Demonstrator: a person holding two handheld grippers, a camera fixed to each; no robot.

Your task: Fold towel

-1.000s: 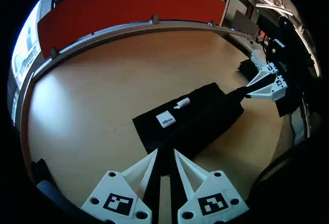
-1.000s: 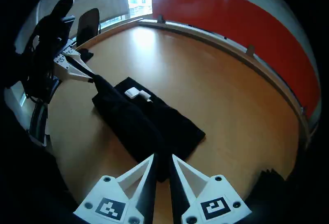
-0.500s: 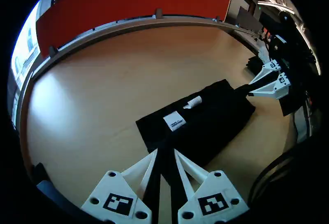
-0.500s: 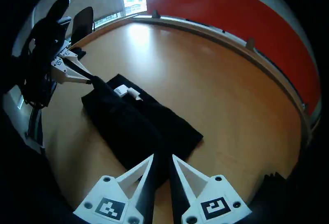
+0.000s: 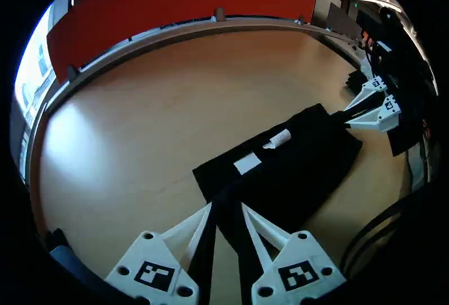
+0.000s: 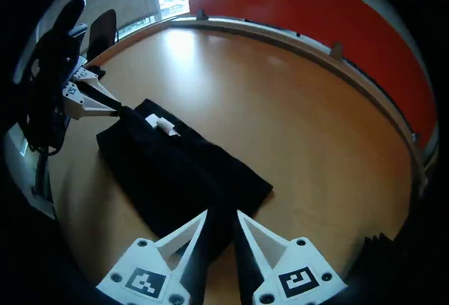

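A black towel [image 5: 286, 170] lies in a long folded strip on the wooden table [image 5: 151, 114], with a white label [image 5: 247, 163] on its top layer. My left gripper [image 5: 224, 215] is shut on the towel's near corner in the left gripper view. At the far end of that strip the right gripper [image 5: 345, 119] pinches the other corner. In the right gripper view the same towel [image 6: 174, 170] runs away from my right gripper [image 6: 220, 221], which is shut on its near corner. The left gripper [image 6: 119, 111] holds the far corner there.
A red partition [image 5: 168, 2] stands behind the table's curved far rim [image 5: 168, 38]. Dark office chairs [image 6: 104, 30] stand by the window. A dark-clothed person [image 5: 404, 81] holds the far gripper. Bare wood spreads wide around the towel.
Both grippers have kept their hold and moved, spreading the towel a little wider and flatter on the table. The far gripper has shifted outward in each view.
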